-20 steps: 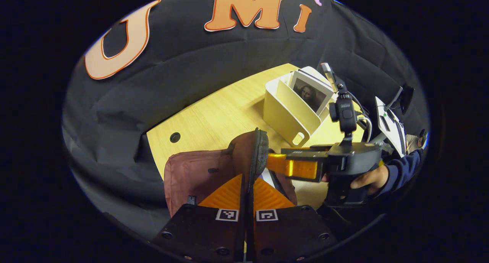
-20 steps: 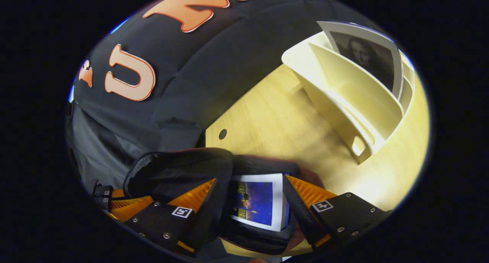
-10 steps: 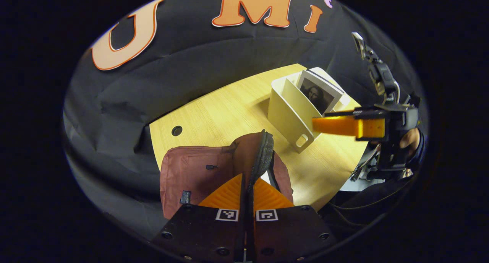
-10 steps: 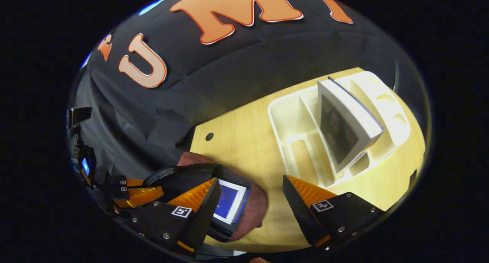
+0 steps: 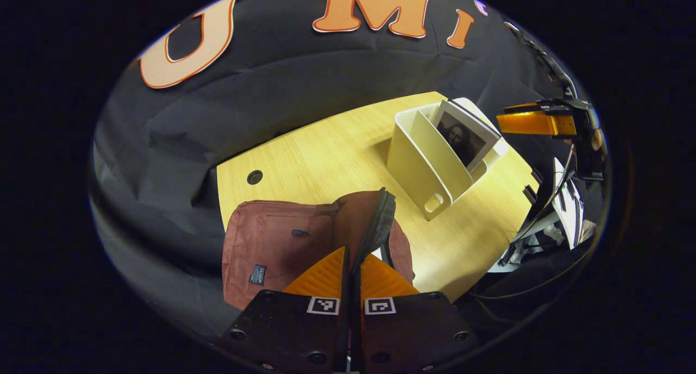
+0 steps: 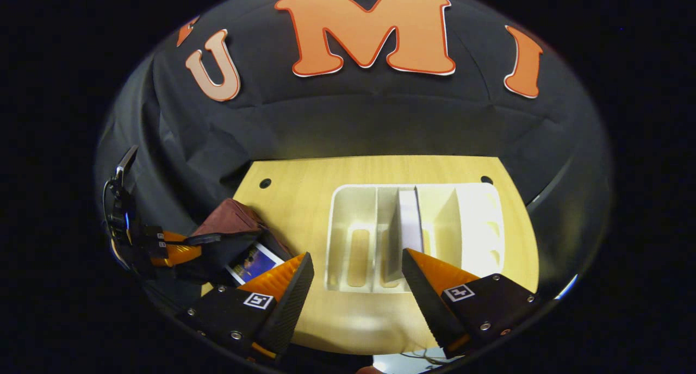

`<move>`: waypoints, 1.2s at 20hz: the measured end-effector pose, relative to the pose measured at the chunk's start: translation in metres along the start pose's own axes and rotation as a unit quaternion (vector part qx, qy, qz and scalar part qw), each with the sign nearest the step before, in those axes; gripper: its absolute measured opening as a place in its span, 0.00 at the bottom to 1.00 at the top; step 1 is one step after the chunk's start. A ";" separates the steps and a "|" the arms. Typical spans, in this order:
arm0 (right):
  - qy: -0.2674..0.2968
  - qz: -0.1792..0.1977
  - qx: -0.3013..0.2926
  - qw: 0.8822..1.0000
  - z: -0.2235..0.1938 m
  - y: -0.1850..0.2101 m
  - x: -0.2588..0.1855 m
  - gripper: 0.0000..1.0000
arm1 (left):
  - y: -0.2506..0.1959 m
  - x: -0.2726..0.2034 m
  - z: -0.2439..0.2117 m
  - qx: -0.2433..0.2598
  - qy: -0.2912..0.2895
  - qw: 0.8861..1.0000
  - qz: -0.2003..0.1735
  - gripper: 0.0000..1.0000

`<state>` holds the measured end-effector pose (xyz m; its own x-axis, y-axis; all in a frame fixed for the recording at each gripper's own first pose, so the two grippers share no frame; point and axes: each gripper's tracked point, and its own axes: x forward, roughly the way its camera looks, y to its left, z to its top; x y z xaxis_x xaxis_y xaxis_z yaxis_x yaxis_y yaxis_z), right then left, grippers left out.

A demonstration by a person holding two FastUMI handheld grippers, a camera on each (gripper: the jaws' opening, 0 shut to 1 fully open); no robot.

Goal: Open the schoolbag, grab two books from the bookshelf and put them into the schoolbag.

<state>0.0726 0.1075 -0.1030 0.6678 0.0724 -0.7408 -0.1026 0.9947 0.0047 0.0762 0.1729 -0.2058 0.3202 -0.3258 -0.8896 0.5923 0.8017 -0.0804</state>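
Observation:
The maroon schoolbag (image 5: pixel 272 243) lies at the table's near edge, and my left gripper (image 5: pixel 352 250) is shut on its lifted flap (image 5: pixel 375 222), keeping the mouth open. A blue-covered book (image 6: pixel 253 262) lies inside the schoolbag (image 6: pixel 231 219), where the left gripper (image 6: pixel 168 241) pinches the flap. The white bookshelf (image 6: pixel 478 222) holds one upright book (image 6: pixel 409 216), whose portrait cover (image 5: pixel 467 140) faces the bag. My right gripper (image 6: pixel 356 260) hangs open above the shelf's front, its fingers astride that book from above, touching nothing. That right gripper (image 5: pixel 530 123) hovers beyond the bookshelf (image 5: pixel 424 167).
The wooden table (image 5: pixel 326 151) has a cable hole (image 5: pixel 254 176) near its far left corner and another hole (image 6: pixel 485 180) at the far right. A white device with cables (image 5: pixel 565 205) sits off the table's right end. Black cloth walls the back.
My right gripper left the blue book in the bag, lifted out open and swung over to the bookshelf. The left gripper kept its hold on the flap.

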 end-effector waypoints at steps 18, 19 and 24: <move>0.208 0.000 -0.069 0.976 -0.028 -0.066 0.135 0.92 | -0.011 0.006 -0.014 -0.098 0.032 0.993 0.049 0.03; 0.217 0.004 -0.067 0.974 -0.030 -0.064 0.138 0.87 | -0.012 0.007 -0.015 -0.103 0.032 0.993 0.051 0.03; 0.259 0.006 -0.052 0.965 -0.049 -0.062 0.150 0.53 | -0.017 0.009 -0.017 -0.119 0.032 0.991 0.059 0.03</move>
<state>0.1432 0.0531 -0.2477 0.2117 0.0118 -0.9773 -0.2001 0.9793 -0.0315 0.0559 0.1648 -0.2198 0.3236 -0.1968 -0.9255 0.3599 0.9302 -0.0720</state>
